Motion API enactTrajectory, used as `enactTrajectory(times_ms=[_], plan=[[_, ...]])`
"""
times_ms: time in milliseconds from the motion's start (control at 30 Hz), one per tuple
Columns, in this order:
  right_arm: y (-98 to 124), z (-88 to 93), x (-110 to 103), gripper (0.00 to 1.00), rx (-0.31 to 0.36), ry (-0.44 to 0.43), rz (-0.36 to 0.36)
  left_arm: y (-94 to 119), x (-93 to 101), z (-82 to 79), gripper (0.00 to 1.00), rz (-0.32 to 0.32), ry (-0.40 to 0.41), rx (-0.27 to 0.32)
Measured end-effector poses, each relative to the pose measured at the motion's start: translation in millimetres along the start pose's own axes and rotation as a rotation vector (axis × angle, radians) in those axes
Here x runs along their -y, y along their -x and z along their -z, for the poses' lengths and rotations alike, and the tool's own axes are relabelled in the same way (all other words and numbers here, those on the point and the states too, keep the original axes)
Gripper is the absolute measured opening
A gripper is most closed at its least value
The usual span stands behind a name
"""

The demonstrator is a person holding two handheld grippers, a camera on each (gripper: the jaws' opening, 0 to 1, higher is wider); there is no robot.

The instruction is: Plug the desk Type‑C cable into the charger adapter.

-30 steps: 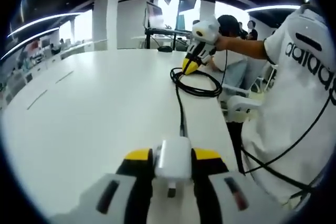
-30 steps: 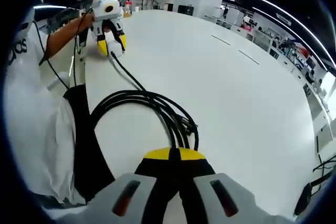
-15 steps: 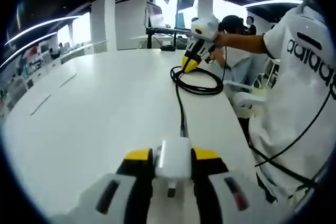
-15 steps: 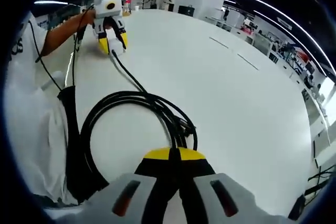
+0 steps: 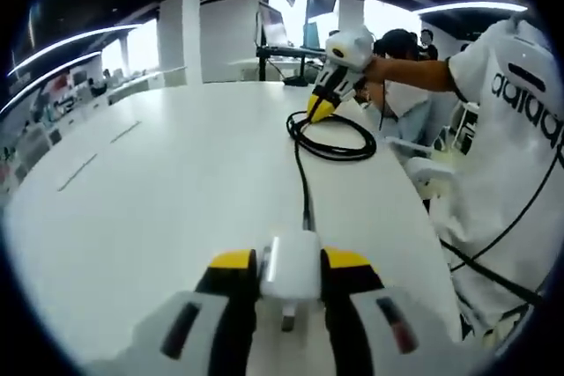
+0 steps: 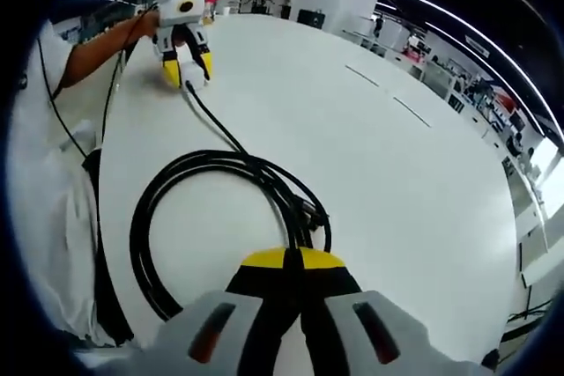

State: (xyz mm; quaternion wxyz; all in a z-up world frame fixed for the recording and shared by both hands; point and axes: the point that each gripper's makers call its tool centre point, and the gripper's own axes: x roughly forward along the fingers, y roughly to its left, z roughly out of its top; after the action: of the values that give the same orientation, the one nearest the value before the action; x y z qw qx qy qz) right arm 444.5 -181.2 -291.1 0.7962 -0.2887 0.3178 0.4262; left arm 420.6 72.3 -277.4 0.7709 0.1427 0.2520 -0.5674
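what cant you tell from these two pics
- Cable plug at the charger adapter: left gripper view, hidden behind the adapter body.
- Right gripper grip on the black cable: right gripper view, shut jaws cover it.
- Adapter in right gripper view: too small between the left gripper jaws.

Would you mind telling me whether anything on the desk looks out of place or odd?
Nothing stands out. The black cable lies in a loose coil on the white desk, running to the white adapter in the left gripper.
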Motion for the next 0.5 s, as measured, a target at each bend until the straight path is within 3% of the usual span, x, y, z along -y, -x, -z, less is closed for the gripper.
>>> enactTrajectory(times_ms=[33,100,500], plan=[[-3.3,-1.0,2.8,0.02,-0.002,0.002,0.004,0.8,-6.5,-1.9,0.27,0.004,0.032,0.03],[-6.7,-3.8,4.8,0.02,-0.003,0.007,0.004,1.5,-13.1,-2.2,0.27,-0.002,0.034,0.035],[-22.8,-17.5,25.8,0.02,-0.013,0.014,0.033,-7.9,-34.1,-10.4,0.27,-0.005,-0.006,0.012]])
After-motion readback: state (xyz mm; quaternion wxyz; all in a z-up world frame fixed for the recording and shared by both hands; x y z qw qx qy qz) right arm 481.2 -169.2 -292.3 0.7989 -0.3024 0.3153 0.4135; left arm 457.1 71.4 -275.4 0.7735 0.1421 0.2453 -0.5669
